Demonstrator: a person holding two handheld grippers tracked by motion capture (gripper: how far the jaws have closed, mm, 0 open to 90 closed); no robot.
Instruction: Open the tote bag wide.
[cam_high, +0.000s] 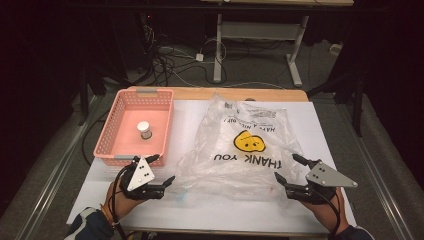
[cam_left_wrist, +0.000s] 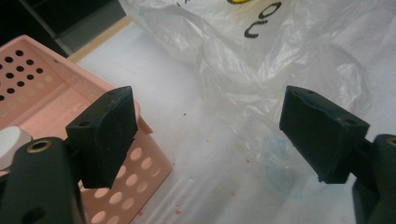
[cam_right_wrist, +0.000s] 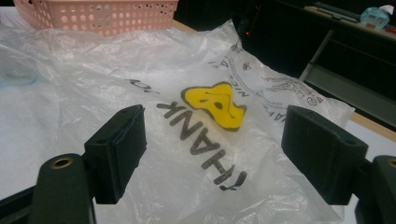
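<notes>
Crumpled clear plastic bag with a yellow smiley and "THANK YOU" print (cam_high: 245, 150) lies flat on the white-covered desk (cam_high: 210, 210), right of the pink perforated plastic basket (cam_high: 107, 147) that holds a small white-capped jar (cam_high: 144, 130). Left gripper (cam_high: 167, 170) sits at the bag's near-left corner, jaws spread wide, nothing between them; in the left gripper view the bag edge lies just ahead of the jaws. Right gripper (cam_high: 289, 167) at the near-right corner, jaws likewise released, over the bag film but not pinching it. Looks like the very start: bag not yet grasped, jar not yet out of the basket. Bag's long axis runs near to far; which end is the mouth, can't tell.
</notes>
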